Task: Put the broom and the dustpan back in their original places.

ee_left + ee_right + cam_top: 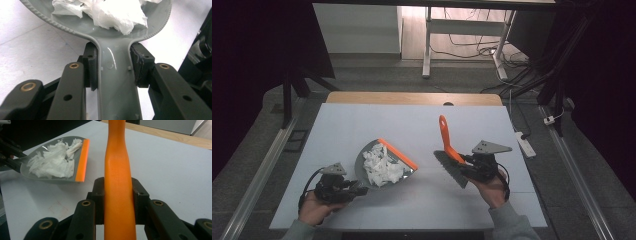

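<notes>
Sweeping looks done: left gripper (113, 67) fingers clamp dustpan (384, 165) handle (tissue (382, 165) aboard); right gripper (117, 197) clasps brush (451, 152). Next, likely: lift pan level off counter (492, 125).

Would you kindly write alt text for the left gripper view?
The left gripper is shut on the handle of a grey plastic dustpan. Crumpled white tissue paper lies in the pan, above a white table.

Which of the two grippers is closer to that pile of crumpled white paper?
Left. The left gripper clamps the handle of the dustpan that holds the paper, right beside it. The right gripper grips the orange brush, apart across the table.
</notes>
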`<state>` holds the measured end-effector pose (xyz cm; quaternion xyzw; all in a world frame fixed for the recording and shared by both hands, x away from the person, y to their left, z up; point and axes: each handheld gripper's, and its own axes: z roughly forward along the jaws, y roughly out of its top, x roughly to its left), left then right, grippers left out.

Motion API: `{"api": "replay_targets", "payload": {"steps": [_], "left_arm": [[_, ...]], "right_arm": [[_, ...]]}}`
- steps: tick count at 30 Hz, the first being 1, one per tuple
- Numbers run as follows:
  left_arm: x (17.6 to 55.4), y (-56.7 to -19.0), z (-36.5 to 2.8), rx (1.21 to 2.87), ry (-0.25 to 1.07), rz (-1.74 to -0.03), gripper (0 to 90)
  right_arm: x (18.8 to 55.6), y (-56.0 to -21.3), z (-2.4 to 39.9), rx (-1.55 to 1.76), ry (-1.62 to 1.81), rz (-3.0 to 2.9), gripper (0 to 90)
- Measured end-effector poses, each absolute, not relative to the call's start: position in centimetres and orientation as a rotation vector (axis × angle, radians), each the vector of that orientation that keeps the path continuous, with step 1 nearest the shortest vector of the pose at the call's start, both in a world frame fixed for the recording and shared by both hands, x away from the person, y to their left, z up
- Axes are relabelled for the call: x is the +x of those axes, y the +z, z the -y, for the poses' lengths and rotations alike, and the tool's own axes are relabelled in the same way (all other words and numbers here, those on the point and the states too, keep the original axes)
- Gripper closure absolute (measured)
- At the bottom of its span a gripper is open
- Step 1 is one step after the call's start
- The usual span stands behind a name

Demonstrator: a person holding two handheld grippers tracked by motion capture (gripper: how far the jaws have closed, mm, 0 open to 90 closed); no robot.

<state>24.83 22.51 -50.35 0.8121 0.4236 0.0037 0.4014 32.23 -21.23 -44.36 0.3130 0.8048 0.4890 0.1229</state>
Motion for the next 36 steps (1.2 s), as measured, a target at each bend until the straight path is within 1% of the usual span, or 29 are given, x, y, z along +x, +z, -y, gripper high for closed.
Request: {"api": "replay_targets", "payload": {"steps": [28,36], "left_arm": [[24.2,-50.3,-23.4,1.954,0.096,-1.178,61.2],[24.0,-50.4,-23.5,1.898,0.13,-1.23,61.2]], "right_arm": [[31.8,-45.5,23.4,0.988,1.438,-2.364,70.0],[31.5,-46.1,23.6,0.991,1.444,-2.399,70.0]]}}
